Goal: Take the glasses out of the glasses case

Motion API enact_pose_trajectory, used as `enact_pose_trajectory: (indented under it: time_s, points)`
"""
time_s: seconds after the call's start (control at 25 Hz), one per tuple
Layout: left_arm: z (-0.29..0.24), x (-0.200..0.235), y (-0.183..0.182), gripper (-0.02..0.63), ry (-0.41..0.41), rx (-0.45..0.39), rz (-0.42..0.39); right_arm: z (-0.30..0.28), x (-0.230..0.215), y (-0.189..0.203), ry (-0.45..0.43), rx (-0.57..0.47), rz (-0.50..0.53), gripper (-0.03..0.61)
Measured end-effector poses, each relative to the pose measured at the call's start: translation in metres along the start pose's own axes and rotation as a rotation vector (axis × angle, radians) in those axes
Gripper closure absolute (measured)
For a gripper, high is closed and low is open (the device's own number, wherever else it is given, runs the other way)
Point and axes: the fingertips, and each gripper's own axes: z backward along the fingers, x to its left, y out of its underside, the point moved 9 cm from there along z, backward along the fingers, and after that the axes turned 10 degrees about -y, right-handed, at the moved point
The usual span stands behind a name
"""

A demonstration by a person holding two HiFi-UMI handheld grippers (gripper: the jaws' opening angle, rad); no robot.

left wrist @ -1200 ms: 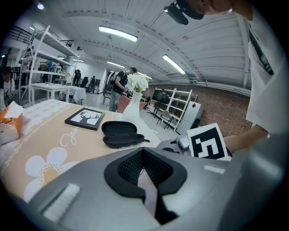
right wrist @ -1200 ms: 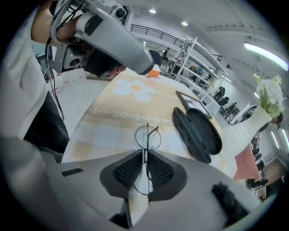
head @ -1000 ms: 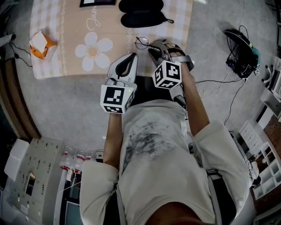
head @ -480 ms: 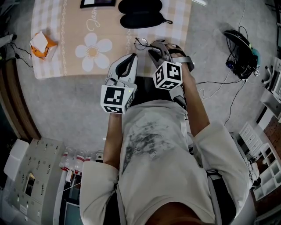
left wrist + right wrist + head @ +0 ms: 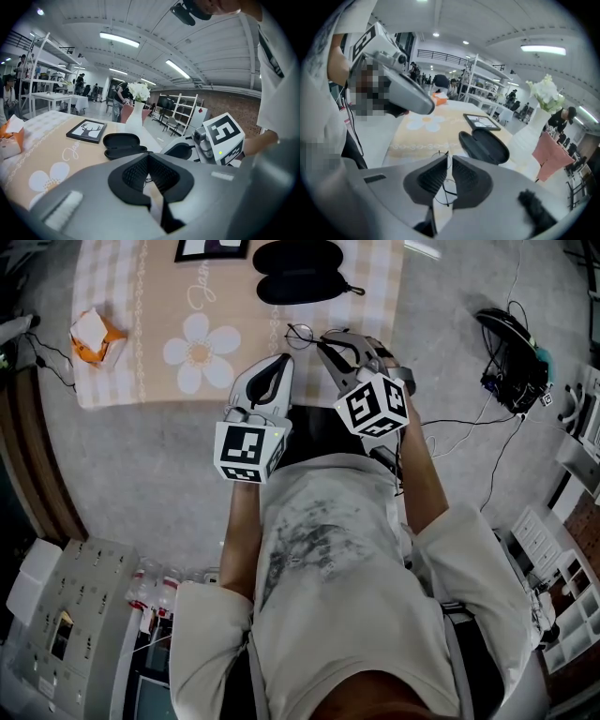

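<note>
R gripper (image 5: 449, 157) is clamping the glasses (image 5: 301, 332), now lying outside the open glasses case (image 5: 300, 273), just on my side of it. L gripper (image 5: 147, 154) is hovering nearer me than the case, jaws together (empty). Extraction is looking done, I judge; only release is pending.

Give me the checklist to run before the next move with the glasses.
1. Glasses out of the glasses case: ok. They are near the front table edge, apart from the open case, which looks empty.
2. Right gripper on the glasses: ok. Its jaws are closed to a slit with the thin frame between them.
3. Glasses resting on the tablecloth or lifted: cannot tell.
4. Left gripper out of the way: ok. It is shut, empty, and beside the right gripper.
5. Cloth around the glasses free of other things: ok.
</note>
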Motion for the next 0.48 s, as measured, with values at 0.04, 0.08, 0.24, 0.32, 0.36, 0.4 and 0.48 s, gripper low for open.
enact_pose_trajectory:
  time_s: [0.04, 0.08, 0.24, 0.32, 0.36, 0.4, 0.48]
  points:
    - [0.001, -0.001, -0.003, 0.604, 0.0, -0.007, -0.005, 0.005, -0.002, -0.003, 0.015, -0.018, -0.003, 0.539]
    - [0.001, -0.001, -0.006, 0.604, 0.001, -0.016, -0.01, 0.011, -0.004, -0.006, 0.028, -0.037, -0.008, 0.547]
    - [0.004, -0.003, -0.026, 0.604, 0.0, -0.06, -0.027, 0.04, -0.011, -0.021, 0.07, -0.15, -0.074, 0.56]
    - [0.006, -0.002, -0.039, 0.604, -0.001, -0.09, -0.039, 0.056, -0.014, -0.028, 0.089, -0.223, -0.114, 0.56]
    - [0.008, -0.002, -0.045, 0.604, 0.0, -0.106, -0.046, 0.064, -0.016, -0.032, 0.101, -0.255, -0.131, 0.561]
    - [0.011, -0.002, -0.051, 0.604, 0.0, -0.121, -0.051, 0.072, -0.017, -0.035, 0.114, -0.282, -0.143, 0.561]
    - [0.017, -0.002, -0.061, 0.604, 0.003, -0.151, -0.06, 0.088, -0.017, -0.042, 0.139, -0.327, -0.158, 0.561]
